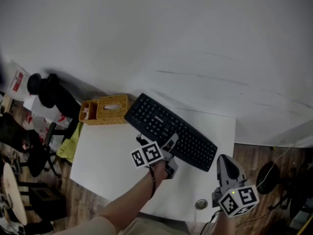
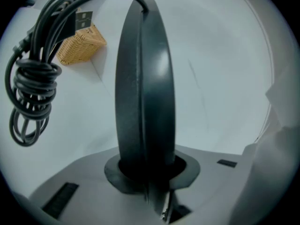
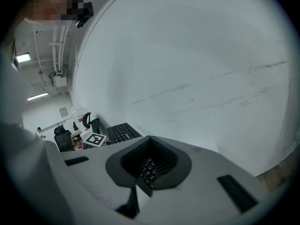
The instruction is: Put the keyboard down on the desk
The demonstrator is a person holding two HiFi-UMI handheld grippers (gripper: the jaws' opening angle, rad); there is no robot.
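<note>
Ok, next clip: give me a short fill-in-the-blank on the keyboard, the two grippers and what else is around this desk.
1. The keyboard is clamped at its near edge by the ___ gripper.
2. By the keyboard's far-left end stands a ___ woven basket.
3. The keyboard's cable hangs in a coiled bundle that ends in a ___ plug.
4. The right gripper, off to the side with its jaws together, holds ___.

Missing words: left; yellow; USB; nothing
</note>
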